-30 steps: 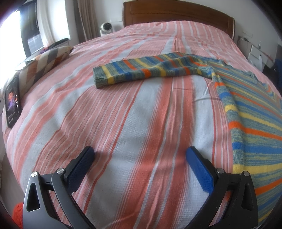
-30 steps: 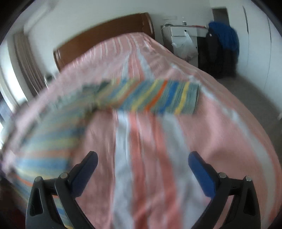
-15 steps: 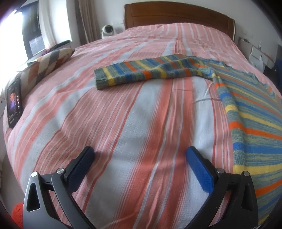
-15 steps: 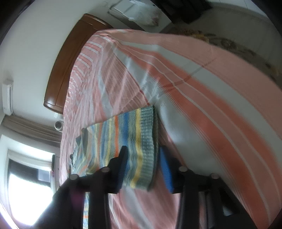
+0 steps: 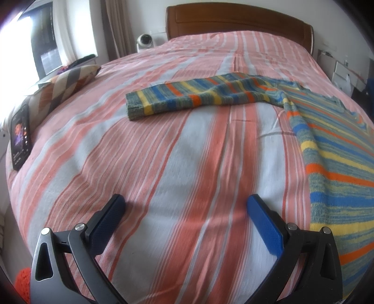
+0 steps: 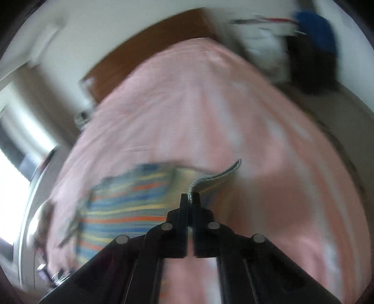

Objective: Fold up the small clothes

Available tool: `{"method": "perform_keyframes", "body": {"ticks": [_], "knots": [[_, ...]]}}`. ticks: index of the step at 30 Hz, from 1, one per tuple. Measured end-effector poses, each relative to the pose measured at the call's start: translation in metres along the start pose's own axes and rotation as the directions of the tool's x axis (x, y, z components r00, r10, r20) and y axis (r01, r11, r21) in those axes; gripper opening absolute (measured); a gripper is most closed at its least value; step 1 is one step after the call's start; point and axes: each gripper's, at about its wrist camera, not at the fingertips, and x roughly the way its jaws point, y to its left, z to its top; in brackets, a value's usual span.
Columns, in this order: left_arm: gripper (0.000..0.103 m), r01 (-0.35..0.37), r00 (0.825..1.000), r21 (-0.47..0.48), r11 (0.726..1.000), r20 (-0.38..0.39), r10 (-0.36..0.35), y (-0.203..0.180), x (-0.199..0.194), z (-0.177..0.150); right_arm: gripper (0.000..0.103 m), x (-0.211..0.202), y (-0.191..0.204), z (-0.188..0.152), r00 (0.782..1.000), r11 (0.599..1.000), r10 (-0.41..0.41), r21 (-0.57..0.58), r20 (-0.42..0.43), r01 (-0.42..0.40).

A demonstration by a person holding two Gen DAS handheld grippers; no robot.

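A small knitted sweater [image 5: 332, 149] with blue, yellow, orange and green stripes lies on the pink-and-white striped bed [image 5: 187, 152]. Its left sleeve [image 5: 187, 95] stretches flat across the bed, well ahead of my left gripper [image 5: 184, 208], which stands open just above the sheet with nothing between its blue pads. In the blurred right wrist view my right gripper [image 6: 189, 198] is shut on the cuff of the other sleeve [image 6: 215, 177], lifted off the bed, with the sweater's body [image 6: 126, 210] lying below to the left.
A phone [image 5: 21, 135] and a patterned cushion [image 5: 63, 88] lie at the bed's left edge. A wooden headboard [image 5: 238, 21] stands at the far end, with a small white camera [image 5: 146, 42] beside it. White drawers and a blue garment [image 6: 313, 35] stand beyond the right side.
My right gripper swung onto the right sleeve's cuff, shut on it and lifted it off the bed toward the sweater's body. The left gripper stayed in place, open.
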Motion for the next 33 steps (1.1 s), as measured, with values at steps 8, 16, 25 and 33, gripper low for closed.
{"method": "perform_keyframes", "body": {"ticks": [8,16,25,33], "knots": [[0.103,-0.005,1.0,0.0,1.0,0.006,0.005,-0.003,-0.002,-0.002,0.047,0.115,0.133,-0.03,0.968,0.975,0.186,-0.087,-0.17,-0.202],[0.103,-0.008,1.0,0.0,1.0,0.009,0.008,-0.006,-0.003,-0.004,0.079,0.07,0.165,-0.106,0.977,0.932,-0.211,-0.304,-0.019,0.195],[0.103,-0.014,1.0,0.002,1.0,0.022,0.014,-0.006,-0.004,-0.005,0.094,-0.028,0.224,-0.141,0.857,0.769,-0.454,-0.377,0.246,0.516],[0.103,-0.018,0.999,0.001,1.0,0.032,0.018,-0.006,-0.004,-0.007,0.094,-0.053,0.245,-0.151,0.799,0.713,-0.519,-0.362,0.304,0.601]]}}
